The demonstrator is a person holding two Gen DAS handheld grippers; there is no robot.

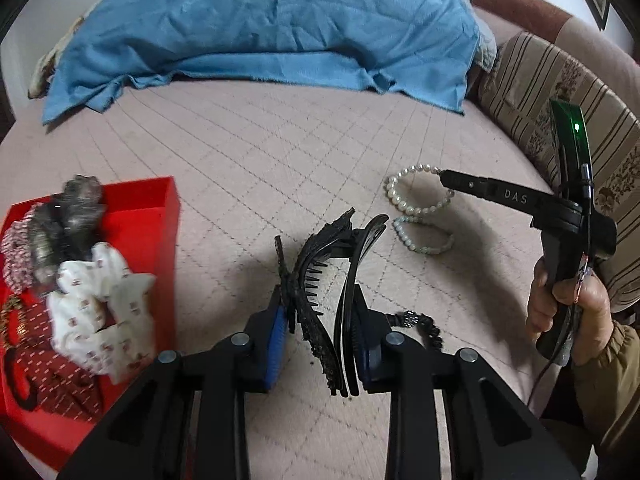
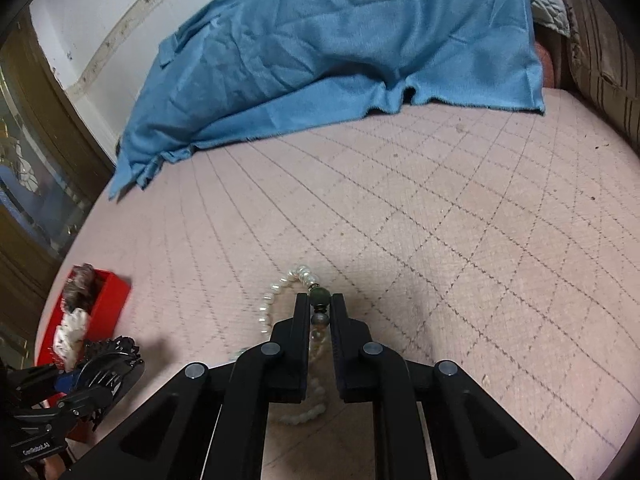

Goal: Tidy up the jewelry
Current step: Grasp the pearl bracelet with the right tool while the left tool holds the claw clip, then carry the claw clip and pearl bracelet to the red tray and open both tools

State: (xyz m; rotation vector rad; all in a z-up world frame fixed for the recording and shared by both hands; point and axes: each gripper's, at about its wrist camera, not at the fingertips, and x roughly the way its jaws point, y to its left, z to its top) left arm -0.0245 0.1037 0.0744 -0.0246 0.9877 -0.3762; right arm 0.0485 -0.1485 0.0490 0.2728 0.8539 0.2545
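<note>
My left gripper (image 1: 318, 300) is shut on a bunch of black hair clips and combs (image 1: 320, 256), pressed between its blue pads above the pink quilted bed. A red box (image 1: 160, 192) at the left holds scrunchies, a white patterned one (image 1: 96, 300) on top. My right gripper (image 2: 320, 304) is shut on a pearl bracelet (image 2: 276, 292), with the bracelet's dark green bead (image 2: 320, 295) between its tips. In the left wrist view that right gripper (image 1: 444, 178) meets the pearl bracelet (image 1: 400, 196) at the right. The right wrist view shows the clips (image 2: 116, 356) and box (image 2: 112, 292) at lower left.
A second, paler bead bracelet (image 1: 424, 246) lies just in front of the pearl one. A black beaded piece (image 1: 420, 324) lies by my left gripper's right finger. A blue blanket (image 1: 260, 28) covers the far bed. A striped cushion (image 1: 540, 92) lines the right side. A person's hand (image 1: 568, 312) grips the right handle.
</note>
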